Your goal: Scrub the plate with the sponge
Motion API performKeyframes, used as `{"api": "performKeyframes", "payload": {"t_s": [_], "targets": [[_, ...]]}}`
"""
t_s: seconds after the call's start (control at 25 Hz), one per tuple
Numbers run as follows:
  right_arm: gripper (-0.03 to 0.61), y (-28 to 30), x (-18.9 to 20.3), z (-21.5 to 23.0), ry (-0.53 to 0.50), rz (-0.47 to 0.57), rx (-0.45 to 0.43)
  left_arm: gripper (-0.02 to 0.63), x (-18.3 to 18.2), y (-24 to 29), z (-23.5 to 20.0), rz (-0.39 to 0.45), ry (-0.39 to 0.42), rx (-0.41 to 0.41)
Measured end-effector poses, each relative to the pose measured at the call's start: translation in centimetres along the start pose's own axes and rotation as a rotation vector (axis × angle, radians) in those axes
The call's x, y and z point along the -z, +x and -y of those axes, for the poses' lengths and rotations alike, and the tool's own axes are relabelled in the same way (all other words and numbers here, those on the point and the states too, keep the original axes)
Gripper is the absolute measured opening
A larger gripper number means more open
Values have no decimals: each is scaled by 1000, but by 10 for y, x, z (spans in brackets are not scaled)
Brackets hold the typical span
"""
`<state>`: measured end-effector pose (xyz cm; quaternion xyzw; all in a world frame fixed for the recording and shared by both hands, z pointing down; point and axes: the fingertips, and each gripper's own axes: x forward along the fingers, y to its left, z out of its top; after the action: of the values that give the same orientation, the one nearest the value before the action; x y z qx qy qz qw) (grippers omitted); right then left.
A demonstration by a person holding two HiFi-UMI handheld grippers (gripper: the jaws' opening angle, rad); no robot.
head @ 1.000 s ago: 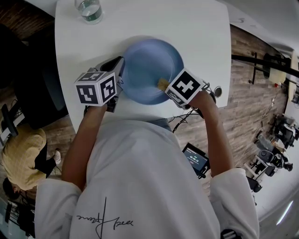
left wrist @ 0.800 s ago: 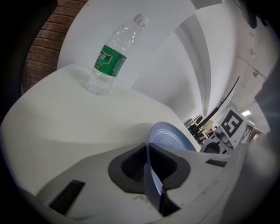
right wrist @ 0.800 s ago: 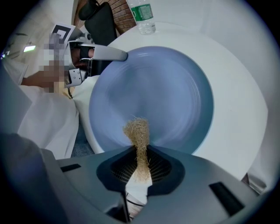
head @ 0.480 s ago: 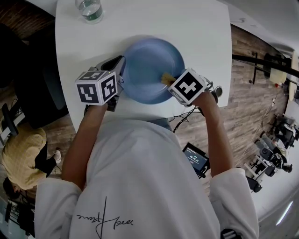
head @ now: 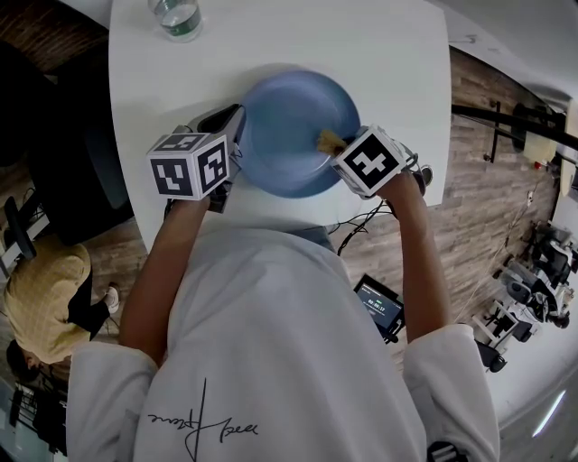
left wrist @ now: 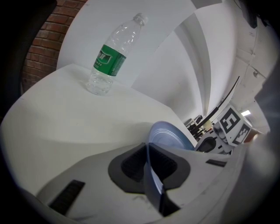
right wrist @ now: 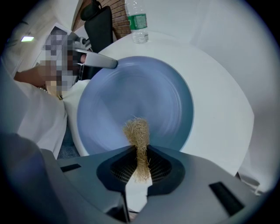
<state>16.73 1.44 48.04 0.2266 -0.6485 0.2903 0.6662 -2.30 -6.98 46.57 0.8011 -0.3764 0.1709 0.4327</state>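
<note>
A blue plate (head: 291,122) lies on the white round table (head: 388,54). My left gripper (head: 230,126) is shut on the plate's left rim. In the left gripper view the rim (left wrist: 153,175) runs edge-on between the pads, and the plate (left wrist: 168,136) stretches beyond. My right gripper (head: 345,152) points down over the plate's near right part, shut on a tan fibrous sponge (head: 329,141). The right gripper view shows the sponge (right wrist: 137,133) sticking out past the jaws and resting on the plate (right wrist: 144,92).
A clear water bottle (head: 173,18) with a green label stands at the table's far edge, also in the left gripper view as the bottle (left wrist: 111,57). A black chair (right wrist: 98,26) is beyond the table. The table's near edge runs close under both grippers.
My right gripper has slid the sponge to the right and slightly farther along the plate's near right side. The left gripper has kept its hold in place.
</note>
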Motion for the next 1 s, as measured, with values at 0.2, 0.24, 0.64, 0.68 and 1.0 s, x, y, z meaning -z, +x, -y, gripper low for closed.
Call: {"api": "performKeyframes", "payload": {"t_s": [0.2, 0.24, 0.64, 0.68, 1.0], "targets": [[40, 4, -6, -2, 0, 26, -15, 17, 1, 0, 0, -2, 1, -1], [40, 4, -7, -3, -7, 30, -15, 17, 0, 0, 1, -3, 3, -1], [40, 4, -14, 11, -61, 75, 85, 18, 1, 0, 1, -6, 5, -2], [41, 4, -14, 14, -61, 79, 103, 17, 1, 1, 2, -7, 6, -1], [40, 3, -28, 32, 82, 186, 173, 17, 0, 0, 2, -7, 26, -12]]}}
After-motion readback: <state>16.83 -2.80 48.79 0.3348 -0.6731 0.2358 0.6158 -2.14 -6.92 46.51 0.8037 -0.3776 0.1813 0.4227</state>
